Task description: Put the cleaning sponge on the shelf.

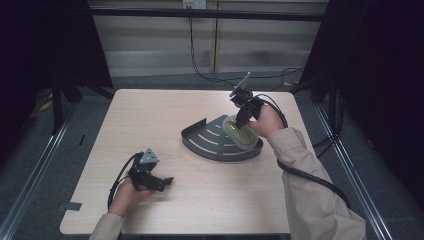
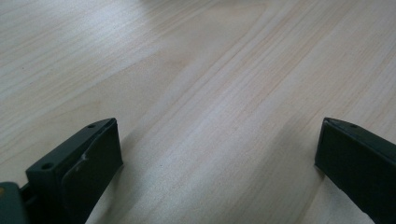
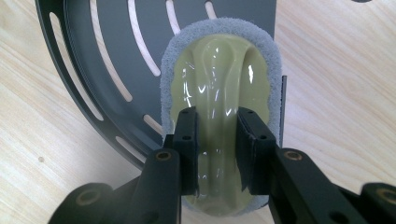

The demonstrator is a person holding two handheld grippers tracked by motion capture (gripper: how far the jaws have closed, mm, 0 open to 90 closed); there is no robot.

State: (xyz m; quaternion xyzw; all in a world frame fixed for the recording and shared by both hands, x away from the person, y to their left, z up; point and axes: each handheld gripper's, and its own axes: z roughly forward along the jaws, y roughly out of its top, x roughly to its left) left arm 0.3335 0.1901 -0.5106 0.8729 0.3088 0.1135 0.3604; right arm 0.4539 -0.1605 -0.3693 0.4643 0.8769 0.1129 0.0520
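Sponge-backed scrubber [image 3: 217,93] is what your work centres on, but take the scene by size first. Your tabletop [image 1: 150,120] is pale wood and carries little. On its right half lies a dark quarter-round tray [image 1: 210,142] with curved slots cut through its floor and a low wall along its edges. The scrubber lies in the right-hand corner of that tray, against the wall: an oval pad of grey foam topped by a glossy yellow-green moulded grip with a raised ridge down its middle.

Your right tongs [image 3: 217,149] come down on it from above, the two jaws set close on either side of that ridge and touching it, so they appear to be closed on the grip. Your left tongs [image 2: 217,154] rest low over bare tabletop near the front left, jaws spread wide and holding nothing.

Expect the scrubber to be light. The foam rim will be soft and will squash or tear if pinched, so it is a poor place to hold. The shiny top looks smooth and possibly slippery; the ridge is the natural handle, and a hold low on its flanks should slip less than one near the crown. The tray wall beside it may catch the foam if you drag sideways, so lifting straight up looks safer.
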